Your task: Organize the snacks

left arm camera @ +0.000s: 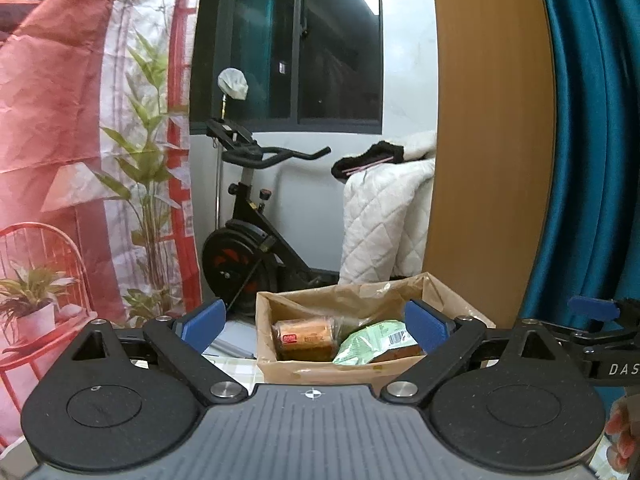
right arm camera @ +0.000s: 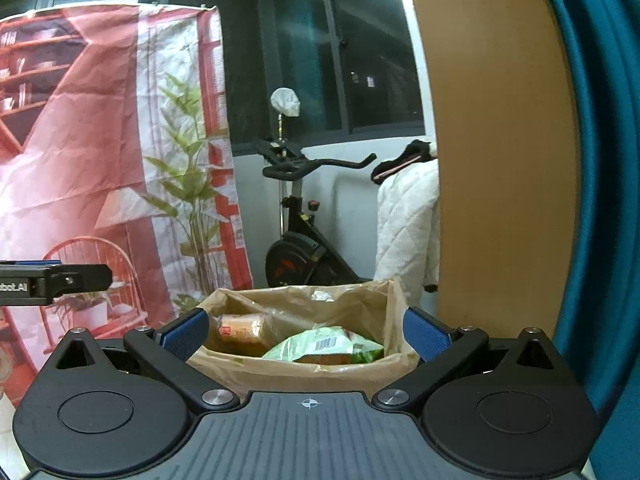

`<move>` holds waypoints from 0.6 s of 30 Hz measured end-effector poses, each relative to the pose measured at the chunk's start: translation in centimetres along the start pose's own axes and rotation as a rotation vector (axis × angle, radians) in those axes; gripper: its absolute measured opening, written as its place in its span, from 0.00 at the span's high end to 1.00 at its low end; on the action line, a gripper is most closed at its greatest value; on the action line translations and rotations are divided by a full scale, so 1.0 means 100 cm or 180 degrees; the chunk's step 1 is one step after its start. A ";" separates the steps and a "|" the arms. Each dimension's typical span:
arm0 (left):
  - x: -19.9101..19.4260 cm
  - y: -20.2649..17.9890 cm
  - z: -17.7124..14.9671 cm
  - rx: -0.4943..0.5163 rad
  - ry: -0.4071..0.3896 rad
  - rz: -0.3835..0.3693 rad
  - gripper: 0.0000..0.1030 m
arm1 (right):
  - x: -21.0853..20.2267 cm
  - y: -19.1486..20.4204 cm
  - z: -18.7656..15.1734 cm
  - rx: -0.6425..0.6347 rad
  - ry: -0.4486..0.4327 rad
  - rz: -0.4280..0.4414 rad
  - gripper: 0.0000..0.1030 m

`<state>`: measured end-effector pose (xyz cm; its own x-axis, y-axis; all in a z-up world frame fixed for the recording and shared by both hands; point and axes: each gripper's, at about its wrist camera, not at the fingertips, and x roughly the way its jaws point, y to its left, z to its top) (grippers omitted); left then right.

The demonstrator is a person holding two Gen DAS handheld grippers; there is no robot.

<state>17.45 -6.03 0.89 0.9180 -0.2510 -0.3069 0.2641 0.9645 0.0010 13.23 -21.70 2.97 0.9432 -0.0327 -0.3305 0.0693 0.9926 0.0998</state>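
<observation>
I have both grippers spread wide with nothing between the pads. My left gripper [left arm camera: 316,326] and right gripper [right arm camera: 306,330] both face a brown paper bag [right arm camera: 304,372] standing open on the table, just ahead of the fingertips. Inside it lie a bread pack [left arm camera: 306,338] at the left and a green pouch [left arm camera: 374,342] at the right, touching. Behind stand an exercise bike [left arm camera: 248,240], a white quilt [left arm camera: 384,220] and a teal curtain [left arm camera: 592,140].
</observation>
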 end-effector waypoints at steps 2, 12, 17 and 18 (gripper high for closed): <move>-0.004 -0.003 -0.001 0.0008 -0.0012 0.0065 0.05 | -0.006 0.000 -0.002 0.0013 0.0003 -0.0029 0.01; -0.019 -0.011 -0.011 0.0014 0.0061 0.0226 0.05 | -0.022 0.011 -0.010 -0.0050 0.0011 -0.0057 0.01; -0.024 -0.013 -0.013 0.0054 0.0036 0.0265 0.05 | -0.024 0.014 -0.010 -0.0069 0.0002 -0.0056 0.01; -0.025 -0.014 -0.013 0.0050 0.0030 0.0274 0.05 | -0.025 0.015 -0.010 -0.0076 -0.0002 -0.0053 0.01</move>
<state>14.42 -6.62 0.46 0.9347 -0.1665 -0.3140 0.1890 0.9810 0.0426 10.68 -19.96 3.00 0.9422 -0.0494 -0.3314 0.0774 0.9944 0.0719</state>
